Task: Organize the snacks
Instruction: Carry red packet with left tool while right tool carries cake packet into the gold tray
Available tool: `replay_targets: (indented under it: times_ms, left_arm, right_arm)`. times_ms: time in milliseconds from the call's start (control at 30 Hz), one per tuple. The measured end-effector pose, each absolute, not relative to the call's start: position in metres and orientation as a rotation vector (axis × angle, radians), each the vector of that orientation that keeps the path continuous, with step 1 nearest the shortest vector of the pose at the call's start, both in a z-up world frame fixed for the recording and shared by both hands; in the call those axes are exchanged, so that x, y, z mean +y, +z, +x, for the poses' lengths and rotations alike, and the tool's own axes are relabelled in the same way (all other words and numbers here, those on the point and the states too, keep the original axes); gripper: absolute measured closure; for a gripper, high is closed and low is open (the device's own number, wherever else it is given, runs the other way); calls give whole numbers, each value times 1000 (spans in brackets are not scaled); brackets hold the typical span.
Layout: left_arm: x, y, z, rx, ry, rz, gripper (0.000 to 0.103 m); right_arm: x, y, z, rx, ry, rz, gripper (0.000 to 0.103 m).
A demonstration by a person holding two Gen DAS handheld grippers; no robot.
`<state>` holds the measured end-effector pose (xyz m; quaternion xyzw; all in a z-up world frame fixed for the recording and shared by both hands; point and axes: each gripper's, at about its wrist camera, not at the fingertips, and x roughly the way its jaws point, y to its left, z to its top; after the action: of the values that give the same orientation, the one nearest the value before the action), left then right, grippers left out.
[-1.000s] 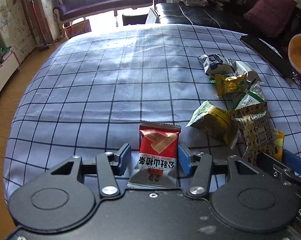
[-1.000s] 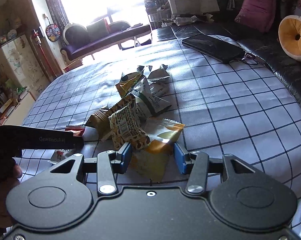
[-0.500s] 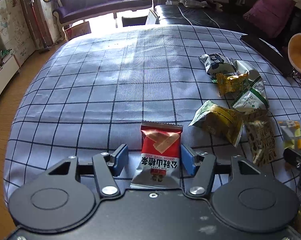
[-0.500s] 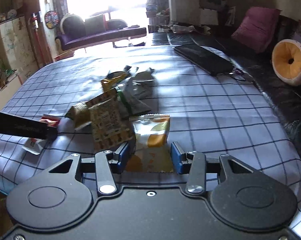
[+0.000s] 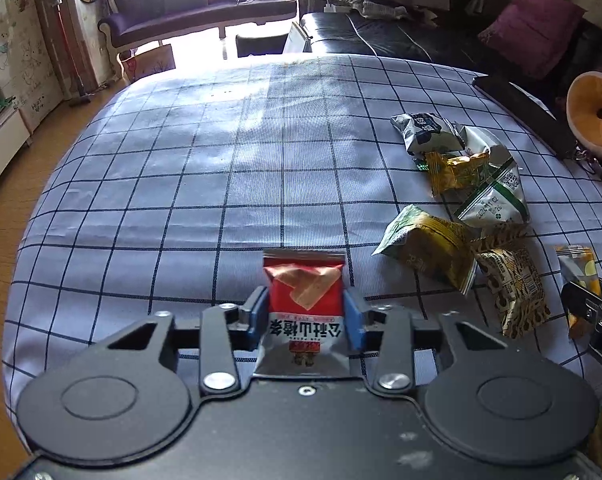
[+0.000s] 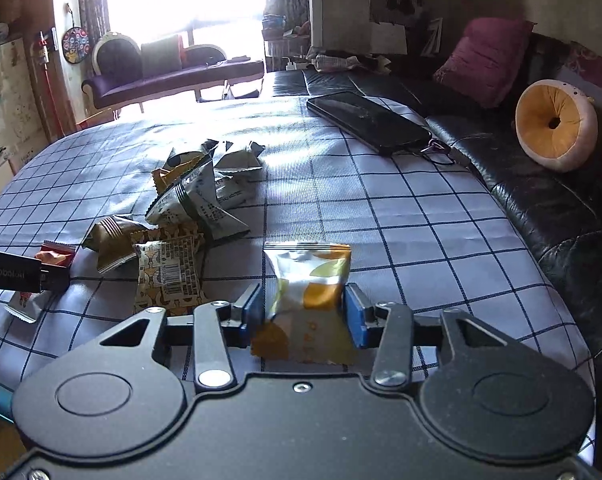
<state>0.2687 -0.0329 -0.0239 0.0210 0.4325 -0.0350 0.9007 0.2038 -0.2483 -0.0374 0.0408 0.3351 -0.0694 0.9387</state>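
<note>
My left gripper (image 5: pixel 304 314) is shut on a red and silver snack packet (image 5: pixel 304 304), with both blue pads touching its sides just above the checked cloth. My right gripper (image 6: pixel 305 314) is shut on a yellow and silver snack packet (image 6: pixel 307 280). A loose pile of snacks lies between them: a green-gold pouch (image 5: pixel 429 250), a brown patterned packet (image 5: pixel 513 288), a white-green packet (image 5: pixel 495 196), a gold packet (image 5: pixel 455 170) and a grey packet (image 5: pixel 425 132). The pile also shows in the right wrist view (image 6: pixel 189 216). The left gripper's body (image 6: pixel 17 274) appears at the right view's left edge.
The blue checked cloth (image 5: pixel 221 168) covers a rounded table. A black phone with a cable (image 6: pixel 365 120) lies at the table's far right. A black leather sofa (image 6: pixel 561 208) with a round orange cushion (image 6: pixel 555 124) runs along the right. Wooden floor (image 5: pixel 9 200) drops off at the left.
Both grippers have closed in on their packets. The right gripper pulled its yellow packet rightward, out from the pile. The left gripper has lifted slightly.
</note>
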Motion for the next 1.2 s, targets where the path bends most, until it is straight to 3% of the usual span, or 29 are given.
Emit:
replay_targets:
  times_ms: [333,600,1200]
  left_arm:
    - [-20,1,237,940,-101,-2,69]
    - [-3,26,173,988,-175,-59,69]
    - [-16,3,95,1116,-210,-17,69]
  right_arm:
    - [-248,-11,179,669,-70,104,61]
    - [-242,1,148,770,48,165,61]
    - [-232,-6,74,942,68,338,61]
